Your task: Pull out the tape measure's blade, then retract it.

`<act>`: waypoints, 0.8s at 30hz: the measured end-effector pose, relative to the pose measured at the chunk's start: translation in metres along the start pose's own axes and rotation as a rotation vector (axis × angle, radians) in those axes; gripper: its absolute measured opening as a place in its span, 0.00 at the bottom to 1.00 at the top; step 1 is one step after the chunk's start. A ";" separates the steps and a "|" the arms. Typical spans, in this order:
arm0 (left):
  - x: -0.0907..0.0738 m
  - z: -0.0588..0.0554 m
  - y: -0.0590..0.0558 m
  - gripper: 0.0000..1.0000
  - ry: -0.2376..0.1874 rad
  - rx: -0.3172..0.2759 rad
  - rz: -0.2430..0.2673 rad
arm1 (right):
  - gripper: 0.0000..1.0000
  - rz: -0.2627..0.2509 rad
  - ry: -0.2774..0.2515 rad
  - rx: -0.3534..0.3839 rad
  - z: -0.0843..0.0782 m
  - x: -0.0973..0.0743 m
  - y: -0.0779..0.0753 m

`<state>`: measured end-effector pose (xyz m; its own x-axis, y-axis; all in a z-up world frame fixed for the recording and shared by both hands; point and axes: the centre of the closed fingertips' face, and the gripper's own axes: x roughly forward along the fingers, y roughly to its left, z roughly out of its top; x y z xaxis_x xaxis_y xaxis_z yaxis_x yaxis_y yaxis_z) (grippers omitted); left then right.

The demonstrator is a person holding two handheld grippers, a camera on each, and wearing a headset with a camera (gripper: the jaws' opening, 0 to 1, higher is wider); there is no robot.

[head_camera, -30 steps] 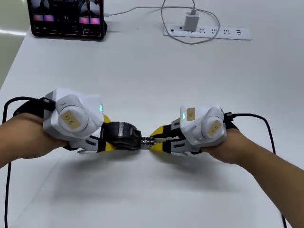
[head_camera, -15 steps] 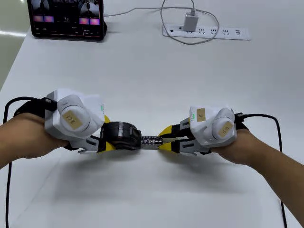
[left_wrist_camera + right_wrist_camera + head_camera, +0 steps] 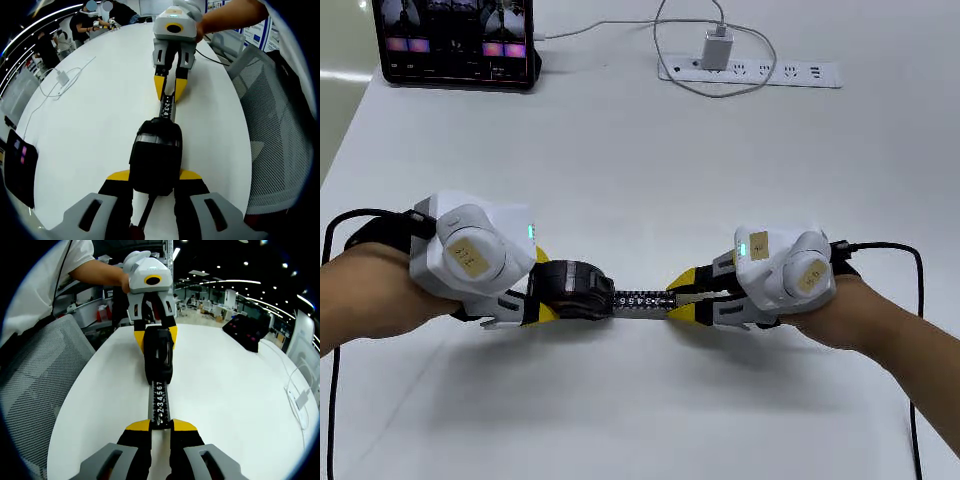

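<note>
A black tape measure sits low over the white table, and my left gripper is shut on its case. A short length of dark blade with white numbers runs out of the case to the right. My right gripper is shut on the blade's end; its yellow-tipped jaws close on the strip. In the right gripper view the case stands straight ahead with the left gripper behind it. The left gripper view has the right gripper pinching the blade.
A tablet with a lit screen stands at the table's far left. A white power strip with a charger and looped cable lies at the far middle. Black cables trail from both grippers along the table's near sides. A mesh chair stands beside the table.
My right gripper has moved to the right with the blade's end, drawing more blade out of the case. The left gripper and case have stayed about where they were.
</note>
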<state>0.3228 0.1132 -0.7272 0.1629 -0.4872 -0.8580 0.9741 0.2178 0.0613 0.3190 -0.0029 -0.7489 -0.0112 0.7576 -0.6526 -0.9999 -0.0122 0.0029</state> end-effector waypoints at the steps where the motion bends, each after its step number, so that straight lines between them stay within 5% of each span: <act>1: 0.000 0.000 0.000 0.26 0.001 0.000 0.000 | 0.09 0.000 0.001 0.001 -0.001 -0.001 0.000; 24: 0.000 0.001 0.000 0.26 0.009 0.005 0.000 | 0.09 -0.022 0.036 0.033 -0.027 -0.028 0.001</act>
<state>0.3230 0.1121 -0.7268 0.1619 -0.4792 -0.8626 0.9748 0.2136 0.0643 0.3182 -0.0414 -0.7509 0.0101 0.7337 -0.6795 -0.9996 0.0258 0.0131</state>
